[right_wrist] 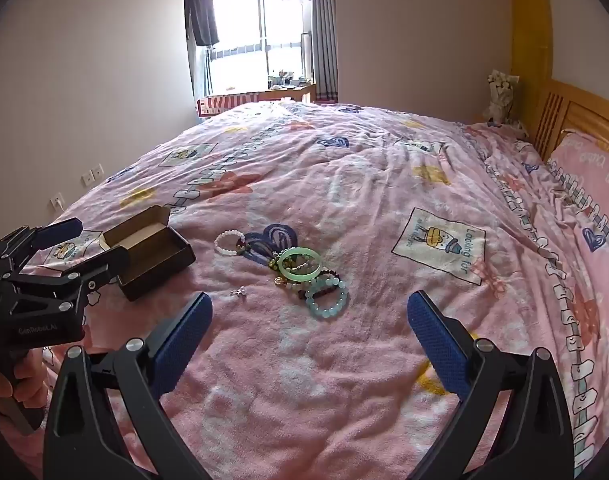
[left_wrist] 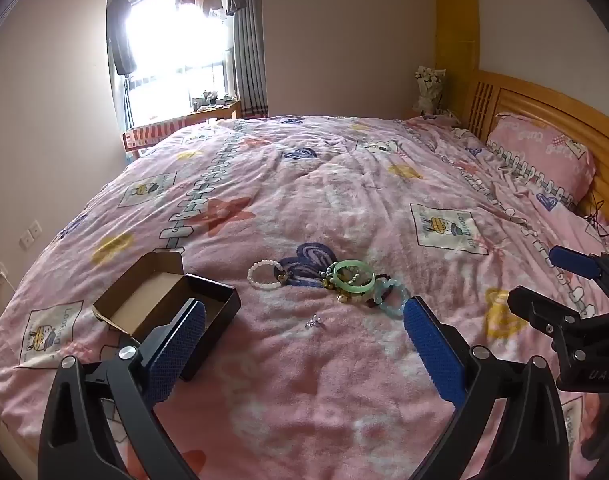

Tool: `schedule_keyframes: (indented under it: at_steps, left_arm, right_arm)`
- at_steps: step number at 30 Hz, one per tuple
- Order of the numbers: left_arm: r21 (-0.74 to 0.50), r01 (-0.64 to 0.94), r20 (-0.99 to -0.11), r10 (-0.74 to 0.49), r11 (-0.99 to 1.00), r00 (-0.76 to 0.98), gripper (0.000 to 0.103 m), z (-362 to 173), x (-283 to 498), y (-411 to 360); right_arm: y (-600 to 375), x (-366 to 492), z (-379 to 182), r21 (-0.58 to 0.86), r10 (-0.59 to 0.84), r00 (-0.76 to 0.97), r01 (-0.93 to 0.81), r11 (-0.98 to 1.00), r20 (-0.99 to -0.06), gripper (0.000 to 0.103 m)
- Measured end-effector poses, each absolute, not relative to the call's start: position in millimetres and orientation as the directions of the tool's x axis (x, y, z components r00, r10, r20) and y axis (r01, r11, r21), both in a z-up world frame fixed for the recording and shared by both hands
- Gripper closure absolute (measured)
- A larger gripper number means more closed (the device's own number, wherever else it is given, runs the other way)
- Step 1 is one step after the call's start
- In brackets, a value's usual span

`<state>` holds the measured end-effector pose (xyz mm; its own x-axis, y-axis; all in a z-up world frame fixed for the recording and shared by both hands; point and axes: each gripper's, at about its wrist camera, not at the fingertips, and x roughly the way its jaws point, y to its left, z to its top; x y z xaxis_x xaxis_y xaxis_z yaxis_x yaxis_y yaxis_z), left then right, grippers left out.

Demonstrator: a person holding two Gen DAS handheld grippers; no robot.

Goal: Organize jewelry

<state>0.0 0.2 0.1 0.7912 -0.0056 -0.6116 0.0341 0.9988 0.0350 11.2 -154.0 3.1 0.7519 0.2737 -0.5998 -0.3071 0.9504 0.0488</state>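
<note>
Both grippers, left [left_wrist: 304, 334] and right [right_wrist: 309, 326], are held tilted down over the bed [left_wrist: 344, 380]. Their jaws are spread wide, and nothing is pinched. The bracelets [left_wrist: 354, 280] are seen just ahead.

"Looking for" on blanket [right_wrist: 456, 248] print patch

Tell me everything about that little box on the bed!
The box is small, open and looks empty, with dark outer walls, a brown cardboard-looking inside and a flap standing up at its far end. It sits flat on the pink blanket, left of the bracelets, touching only the blanket.
</note>
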Motion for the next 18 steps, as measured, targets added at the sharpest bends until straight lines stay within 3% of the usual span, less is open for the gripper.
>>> schedule_keyframes:
  at_steps: [18]
  left_arm:
    - [0.037,0.033,-0.608,-0.003,0.999,0.794,0.006,0.3,-0.2,0.6]
  right_arm:
    - [-151.1,8.4,4.4,0.039,0.267,0.753,-0.306,0.951,-0.602,0.007]
